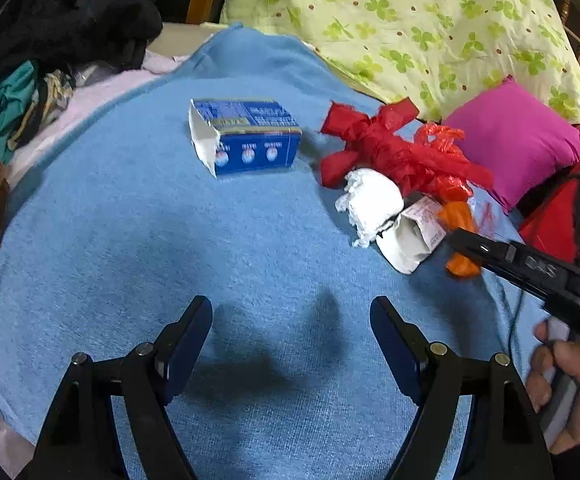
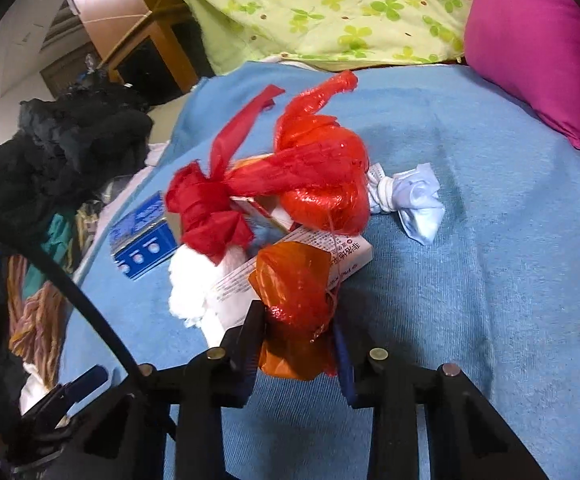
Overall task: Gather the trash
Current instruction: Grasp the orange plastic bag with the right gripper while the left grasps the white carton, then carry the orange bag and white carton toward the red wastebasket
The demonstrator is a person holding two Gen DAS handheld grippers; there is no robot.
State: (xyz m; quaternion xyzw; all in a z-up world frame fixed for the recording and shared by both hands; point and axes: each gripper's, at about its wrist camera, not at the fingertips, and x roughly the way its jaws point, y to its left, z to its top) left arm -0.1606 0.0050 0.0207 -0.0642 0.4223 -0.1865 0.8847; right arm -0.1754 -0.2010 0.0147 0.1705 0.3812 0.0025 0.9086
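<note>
Trash lies on a blue blanket (image 1: 170, 248). A torn blue carton (image 1: 246, 134) lies ahead of my open, empty left gripper (image 1: 291, 320); it also shows in the right wrist view (image 2: 142, 240). To its right is a heap: red plastic bags (image 1: 389, 148), a white tissue wad (image 1: 369, 200) and a white paper box (image 1: 413, 236). My right gripper (image 2: 297, 320) is shut on a crumpled orange plastic bag (image 2: 293, 300) at the near side of the heap. The red bags (image 2: 313, 176), white box (image 2: 345, 256) and a knotted pale blue bag (image 2: 413, 196) lie behind it.
A green floral quilt (image 1: 429, 28) and a magenta pillow (image 1: 517, 140) border the blanket at the back right. Dark clothes (image 1: 70, 20) pile at the back left. A red bag (image 1: 561, 208) sits at the right edge.
</note>
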